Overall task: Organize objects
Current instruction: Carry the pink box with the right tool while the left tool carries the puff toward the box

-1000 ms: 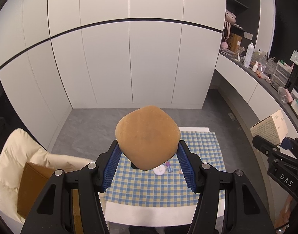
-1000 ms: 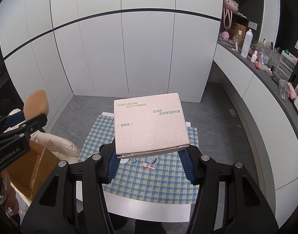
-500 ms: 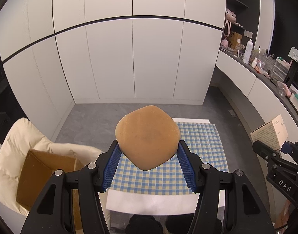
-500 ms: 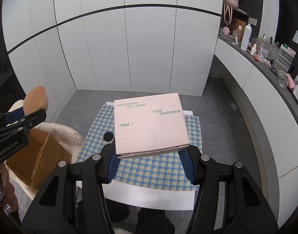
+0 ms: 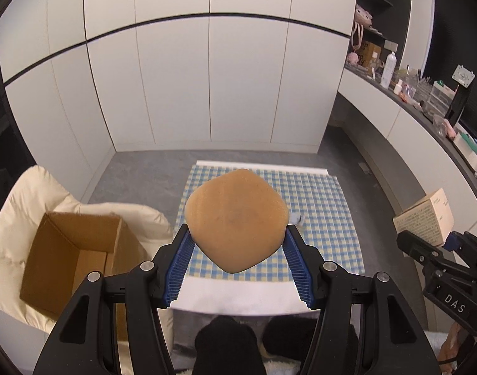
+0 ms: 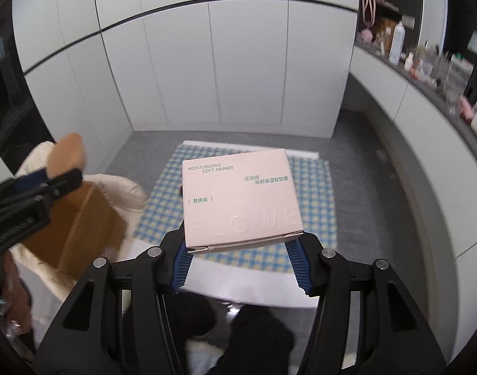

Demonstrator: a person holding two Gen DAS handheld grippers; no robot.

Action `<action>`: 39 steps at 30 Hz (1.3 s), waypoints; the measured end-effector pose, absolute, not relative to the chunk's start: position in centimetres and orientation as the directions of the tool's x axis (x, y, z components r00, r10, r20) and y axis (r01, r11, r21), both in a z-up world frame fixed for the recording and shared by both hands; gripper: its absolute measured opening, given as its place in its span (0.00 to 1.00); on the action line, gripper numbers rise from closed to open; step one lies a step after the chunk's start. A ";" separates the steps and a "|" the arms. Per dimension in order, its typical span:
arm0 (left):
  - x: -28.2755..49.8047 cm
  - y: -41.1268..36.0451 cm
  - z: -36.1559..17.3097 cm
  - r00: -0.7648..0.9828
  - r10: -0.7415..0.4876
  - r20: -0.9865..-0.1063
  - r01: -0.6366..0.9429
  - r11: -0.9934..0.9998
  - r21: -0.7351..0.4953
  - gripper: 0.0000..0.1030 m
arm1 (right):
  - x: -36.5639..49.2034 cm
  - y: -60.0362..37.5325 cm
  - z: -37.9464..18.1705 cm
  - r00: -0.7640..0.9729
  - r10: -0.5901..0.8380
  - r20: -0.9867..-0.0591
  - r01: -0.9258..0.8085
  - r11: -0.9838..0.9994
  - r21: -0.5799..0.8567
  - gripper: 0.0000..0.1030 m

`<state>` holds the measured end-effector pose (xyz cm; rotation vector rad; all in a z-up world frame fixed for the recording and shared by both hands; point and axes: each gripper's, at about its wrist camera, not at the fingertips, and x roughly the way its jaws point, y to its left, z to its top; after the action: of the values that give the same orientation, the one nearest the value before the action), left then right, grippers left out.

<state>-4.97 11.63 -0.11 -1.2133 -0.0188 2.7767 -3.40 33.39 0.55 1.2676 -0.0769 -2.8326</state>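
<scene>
White cabinet doors [image 5: 207, 78] close off the room beyond both tongs, with grey floor [image 5: 144, 172] at their foot and a cluttered counter [image 5: 426, 106] curving away to the right. Below the tips lies a blue-and-yellow checked cloth [image 5: 319, 206] on a white table [image 5: 238, 293].

Printed on the pink box [image 6: 238, 200] are "MOISTURIZING SOFT PRIMER", green Chinese characters, and an embossed "FLOWE…". Its printed face looks up at the camera and its text reads level, across the right gripper [image 6: 238, 250], whose blue pads are clamped on its near corners. Another gripper's body in the left wrist view reads "DAS".

Clamped in the left gripper [image 5: 237, 247] is a tan rounded sponge [image 5: 237, 218], broad face towards the lens and its narrower end pointing back at the tongs.

Left of both tongs an open cardboard carton [image 5: 69, 256] sits on a cream padded chair [image 5: 22, 206], mouth upward. Bare floor rings the table's far edge.
</scene>
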 end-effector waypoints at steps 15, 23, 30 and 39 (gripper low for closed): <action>0.9 10.9 -2.5 -0.658 0.075 -0.749 -0.102 -0.995 -0.009 0.58 | 3.3 32.4 -1.2 -0.652 -0.092 -0.753 0.026 -0.995 0.099 0.55; 2.4 10.1 -4.7 -0.613 0.096 -0.785 -0.123 -0.992 -0.026 0.57 | 5.7 32.6 -3.3 -0.618 -0.112 -0.778 0.022 -0.992 0.124 0.55; 4.2 10.0 -5.4 -0.590 0.116 -0.799 -0.134 -0.990 -0.045 0.57 | 7.7 32.7 -4.4 -0.597 -0.079 -0.799 0.004 -0.995 0.096 0.55; 7.6 10.3 -6.2 -0.585 0.109 -0.804 -0.159 -0.987 -0.018 0.57 | 11.4 33.0 -5.6 -0.572 -0.070 -0.817 -0.008 -0.996 0.092 0.55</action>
<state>7.62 10.30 -6.24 -1.3471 0.0843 2.6689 11.43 32.99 -5.65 1.4363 -0.1320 -2.7513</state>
